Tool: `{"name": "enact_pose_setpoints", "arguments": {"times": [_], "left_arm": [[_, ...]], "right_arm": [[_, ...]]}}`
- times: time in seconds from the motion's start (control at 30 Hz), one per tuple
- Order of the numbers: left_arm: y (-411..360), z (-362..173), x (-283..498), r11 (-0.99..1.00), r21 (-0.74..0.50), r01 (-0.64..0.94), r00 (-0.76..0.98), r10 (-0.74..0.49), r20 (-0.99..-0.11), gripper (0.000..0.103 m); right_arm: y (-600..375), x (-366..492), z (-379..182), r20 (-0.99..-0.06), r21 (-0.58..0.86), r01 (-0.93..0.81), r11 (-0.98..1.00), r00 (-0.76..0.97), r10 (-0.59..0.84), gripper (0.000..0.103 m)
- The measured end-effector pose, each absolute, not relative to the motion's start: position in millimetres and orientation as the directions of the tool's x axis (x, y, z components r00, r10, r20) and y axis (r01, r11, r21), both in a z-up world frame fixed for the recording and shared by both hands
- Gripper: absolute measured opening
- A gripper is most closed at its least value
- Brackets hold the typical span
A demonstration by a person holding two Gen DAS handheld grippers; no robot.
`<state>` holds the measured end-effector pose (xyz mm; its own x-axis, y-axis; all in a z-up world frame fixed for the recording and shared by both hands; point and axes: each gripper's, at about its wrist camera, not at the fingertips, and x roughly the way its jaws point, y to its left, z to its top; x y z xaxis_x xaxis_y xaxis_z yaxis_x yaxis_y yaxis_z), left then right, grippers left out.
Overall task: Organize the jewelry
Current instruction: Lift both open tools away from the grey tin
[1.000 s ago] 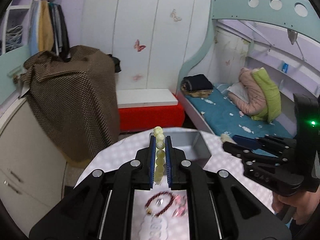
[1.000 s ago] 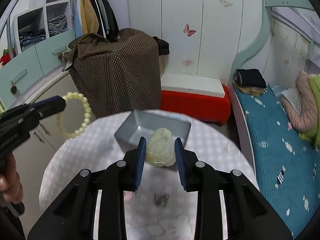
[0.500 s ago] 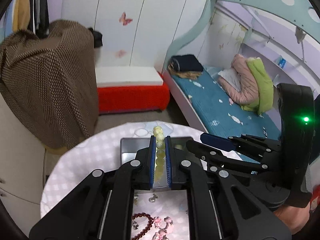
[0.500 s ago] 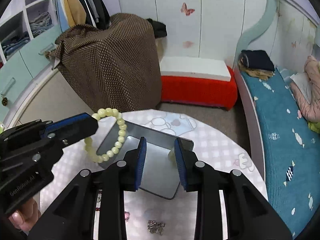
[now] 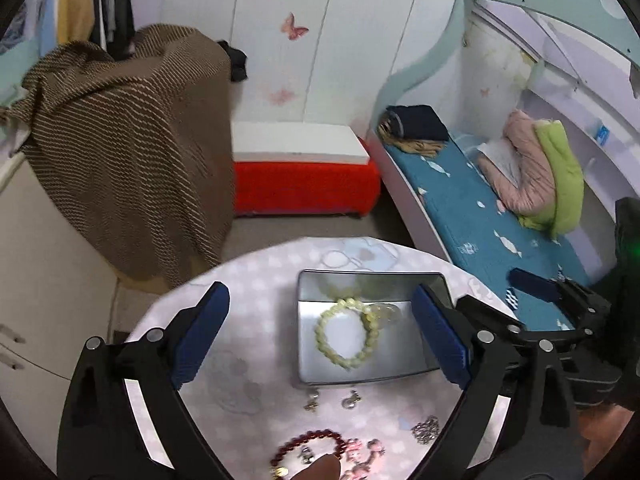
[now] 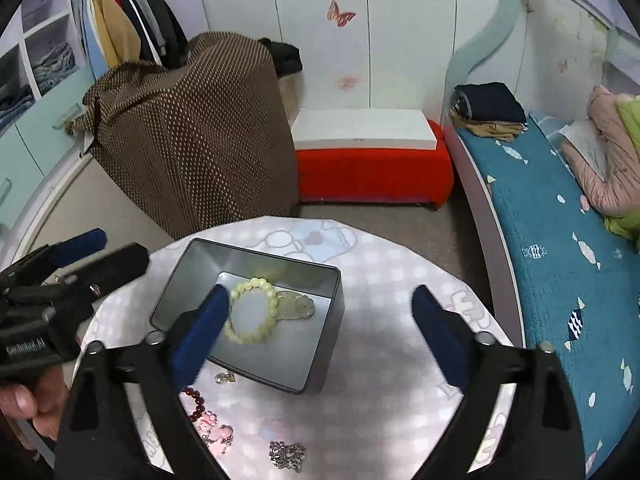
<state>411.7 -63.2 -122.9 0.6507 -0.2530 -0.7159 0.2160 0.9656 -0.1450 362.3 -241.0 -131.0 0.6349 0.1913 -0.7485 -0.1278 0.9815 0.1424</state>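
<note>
Ahead of both wide-open grippers, left gripper [image 5: 320, 332] and right gripper [image 6: 320, 332], the metal tin [image 6: 324, 344] holds one pale bead bracelet [image 5: 347, 334] touching one jade pendant [image 6: 296, 305].

Black left gripper [image 5: 320, 332], blue pads [image 5: 200, 332], silver screws, possibly printed lettering

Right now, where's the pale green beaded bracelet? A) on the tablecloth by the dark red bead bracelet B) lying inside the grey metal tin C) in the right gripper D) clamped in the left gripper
B: the pale green beaded bracelet lies flat on the floor of the grey metal tin, touching the pale jade pendant; both grippers are open and empty.
</note>
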Motion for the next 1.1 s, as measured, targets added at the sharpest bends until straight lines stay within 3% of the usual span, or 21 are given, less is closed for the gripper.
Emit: {"name": "enact_pose_setpoints", "arguments": {"times": [0.17,0.8,1.1], "left_arm": [[-50.8,-109.0,382.5,0.979,-0.098,0.178,0.716,-0.197,-0.670,0.097],[-24.8,-61.7,264.2,0.996,-0.015,0.091,0.849,-0.086,-0.521,0.097],[-15.4,-64.2,222.2,0.998,0.014,0.062,0.871,-0.047,-0.488,0.097]], "right_arm": [[-246.9,346.7,-123.8,-0.725,0.162,-0.100,0.982,0.663,0.187,0.095],[-247.6,251.2,-64.4,-0.553,0.196,-0.114,0.974,0.807,0.206,0.095],[-241.8,203.0,-57.7,-0.514,0.165,-0.131,0.978,0.835,0.198,0.095]]}}
